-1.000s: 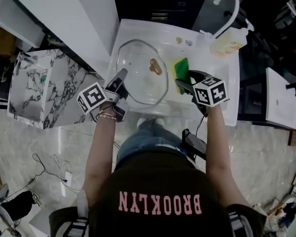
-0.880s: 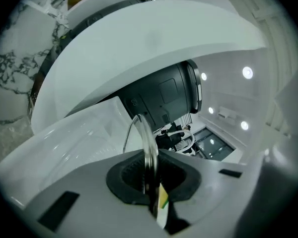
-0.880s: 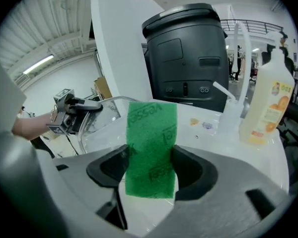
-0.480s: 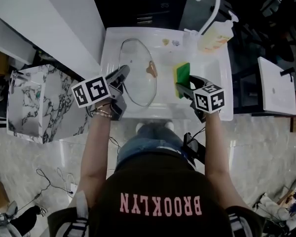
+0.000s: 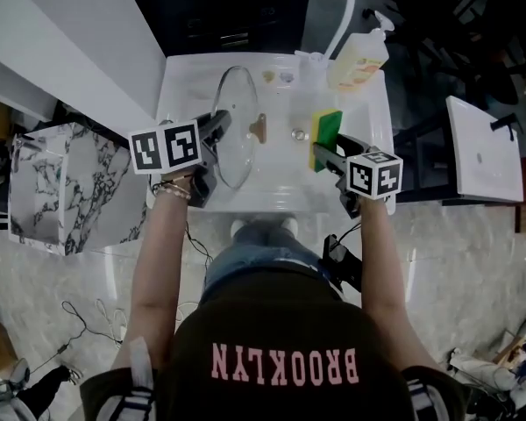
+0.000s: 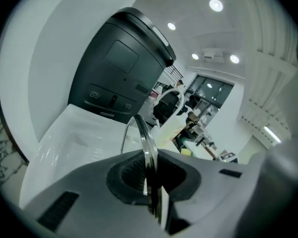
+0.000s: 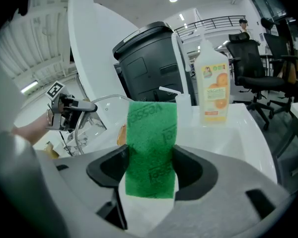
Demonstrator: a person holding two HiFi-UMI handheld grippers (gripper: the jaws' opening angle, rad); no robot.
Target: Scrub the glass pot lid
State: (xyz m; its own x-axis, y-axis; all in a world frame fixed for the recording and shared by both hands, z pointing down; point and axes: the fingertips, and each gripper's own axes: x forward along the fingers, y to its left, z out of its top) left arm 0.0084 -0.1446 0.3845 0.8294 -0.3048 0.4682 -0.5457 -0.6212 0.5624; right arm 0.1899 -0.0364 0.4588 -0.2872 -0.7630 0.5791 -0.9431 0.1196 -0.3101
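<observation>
The glass pot lid (image 5: 235, 121) stands nearly on edge over the white sink (image 5: 186, 77), its brown knob (image 5: 258, 128) facing right. My left gripper (image 5: 217, 123) is shut on the lid's rim (image 6: 148, 152), seen edge-on between the jaws in the left gripper view. My right gripper (image 5: 323, 153) is shut on a green and yellow scrub sponge (image 5: 325, 133), held to the right of the lid and apart from it. In the right gripper view the sponge (image 7: 151, 148) fills the jaws, with the lid (image 7: 97, 114) and left gripper (image 7: 69, 108) beyond.
An orange dish-soap bottle (image 5: 358, 55) and a curved white tap (image 5: 335, 7) stand at the sink's back right. A drain (image 5: 298, 133) lies in the basin. A marbled box (image 5: 66, 187) sits to the left, and a dark bin (image 7: 149, 68) stands behind the sink.
The left gripper has tipped the lid from lying nearly flat in the sink up onto its edge. The right gripper with the sponge has stayed beside it.
</observation>
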